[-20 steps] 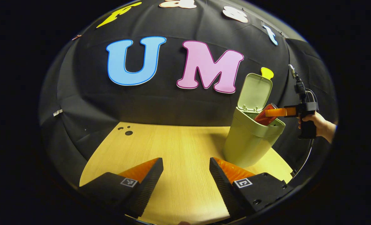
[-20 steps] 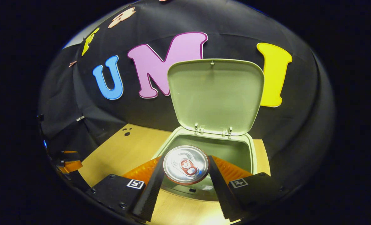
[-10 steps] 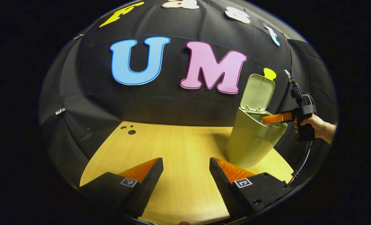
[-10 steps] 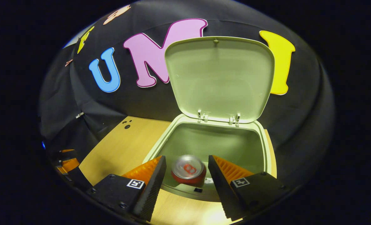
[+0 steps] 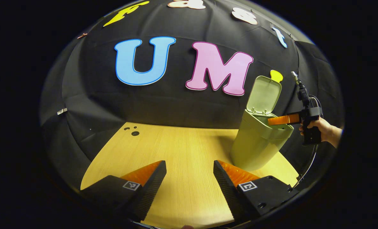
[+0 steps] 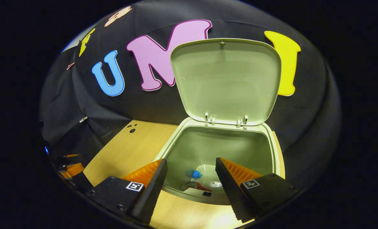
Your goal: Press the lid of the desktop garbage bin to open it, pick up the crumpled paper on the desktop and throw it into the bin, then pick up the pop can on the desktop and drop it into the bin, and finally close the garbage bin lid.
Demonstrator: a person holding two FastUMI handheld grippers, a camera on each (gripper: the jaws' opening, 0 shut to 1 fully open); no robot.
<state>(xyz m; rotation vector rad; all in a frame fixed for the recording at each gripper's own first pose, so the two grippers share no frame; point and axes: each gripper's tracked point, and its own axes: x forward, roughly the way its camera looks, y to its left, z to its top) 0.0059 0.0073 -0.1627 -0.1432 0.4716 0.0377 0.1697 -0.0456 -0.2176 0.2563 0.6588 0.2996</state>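
The pale green bin (image 6: pixel 265 140) stands with its lid (image 6: pixel 225 79) raised upright. At the bottom of it lies the red pop can (image 6: pixel 193 186), beside a blue crumpled paper (image 6: pixel 195 174). My right gripper (image 6: pixel 190 181) hangs open over the bin's near rim, nothing between its fingers. In the left gripper view the bin (image 5: pixel 255 146) stands at the table's right, the lid (image 5: pixel 264 95) up, and the right gripper (image 5: pixel 283 120), held by a hand (image 5: pixel 324 132), reaches over its mouth. My left gripper (image 5: pixel 189 181) is open low over the wooden table (image 5: pixel 176 149), well left of the bin.
The table's right edge runs close behind the bin. A few small dark holes (image 5: pixel 133 132) mark the far left corner of the table. A cable (image 5: pixel 308 165) hangs from the right gripper's handle. The left gripper (image 6: pixel 69 165) shows at the far left of the right gripper view.
My right gripper has opened and let go of the pop can, which fell to the bottom of the bin. The left gripper has barely moved.
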